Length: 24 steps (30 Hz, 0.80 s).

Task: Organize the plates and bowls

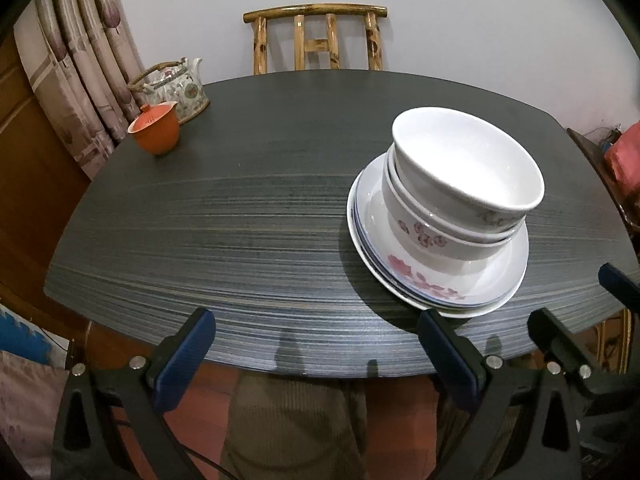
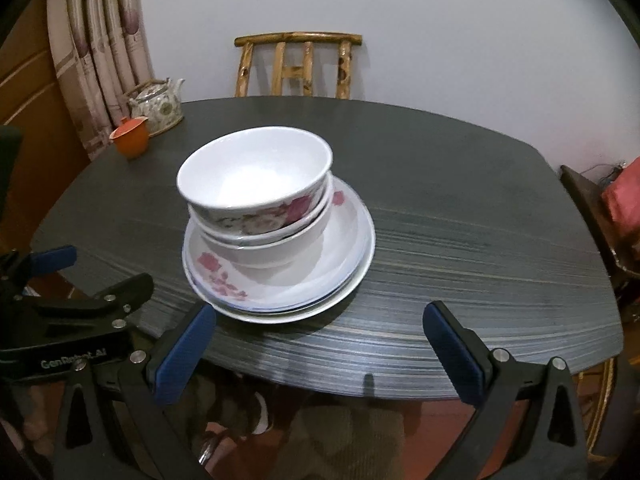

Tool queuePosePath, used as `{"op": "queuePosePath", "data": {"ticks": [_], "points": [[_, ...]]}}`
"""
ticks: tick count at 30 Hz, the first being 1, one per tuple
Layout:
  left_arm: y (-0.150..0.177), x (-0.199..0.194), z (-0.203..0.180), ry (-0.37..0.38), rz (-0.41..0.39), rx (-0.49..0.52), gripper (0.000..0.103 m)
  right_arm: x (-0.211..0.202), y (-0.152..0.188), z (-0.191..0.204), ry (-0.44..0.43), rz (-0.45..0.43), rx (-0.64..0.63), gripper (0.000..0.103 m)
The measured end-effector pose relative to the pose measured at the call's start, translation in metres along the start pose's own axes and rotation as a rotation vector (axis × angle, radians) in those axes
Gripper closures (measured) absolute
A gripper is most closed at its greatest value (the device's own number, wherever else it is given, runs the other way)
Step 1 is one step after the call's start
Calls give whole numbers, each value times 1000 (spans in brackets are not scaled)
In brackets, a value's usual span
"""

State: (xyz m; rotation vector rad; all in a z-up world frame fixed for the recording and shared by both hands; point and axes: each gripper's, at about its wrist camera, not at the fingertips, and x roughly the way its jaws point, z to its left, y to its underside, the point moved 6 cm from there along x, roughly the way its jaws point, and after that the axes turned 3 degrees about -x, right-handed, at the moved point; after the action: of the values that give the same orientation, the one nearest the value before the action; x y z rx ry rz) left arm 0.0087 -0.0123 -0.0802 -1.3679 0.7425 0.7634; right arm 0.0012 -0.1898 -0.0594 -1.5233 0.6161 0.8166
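Observation:
White bowls [image 1: 466, 168] [image 2: 256, 176] with pink flower prints sit nested on a pile of white plates [image 1: 492, 280] [image 2: 344, 256] near the front of the dark table [image 1: 240, 216] [image 2: 480, 248]. My left gripper [image 1: 316, 328] hovers open at the table's front edge, left of the pile, its right fingertip close to the plate rim. My right gripper [image 2: 318, 320] is open too, just in front of the pile, with its left fingertip near the plate rim. Neither holds anything. Each gripper shows at the edge of the other's view.
An orange lidded cup [image 1: 155, 128] [image 2: 130, 138] and a patterned teapot [image 1: 178, 86] [image 2: 157, 106] stand at the far left corner. A bamboo chair [image 1: 316, 38] [image 2: 296, 64] is behind the table. Curtains hang left. A person's legs [image 1: 296, 428] are below the front edge.

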Motion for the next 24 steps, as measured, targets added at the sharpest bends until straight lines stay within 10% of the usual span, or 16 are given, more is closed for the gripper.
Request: {"op": "queuePosePath", "data": {"ticks": [24], "points": [[2, 15, 8, -8, 42, -36, 0, 15, 8, 7, -17, 89, 24, 0]]}}
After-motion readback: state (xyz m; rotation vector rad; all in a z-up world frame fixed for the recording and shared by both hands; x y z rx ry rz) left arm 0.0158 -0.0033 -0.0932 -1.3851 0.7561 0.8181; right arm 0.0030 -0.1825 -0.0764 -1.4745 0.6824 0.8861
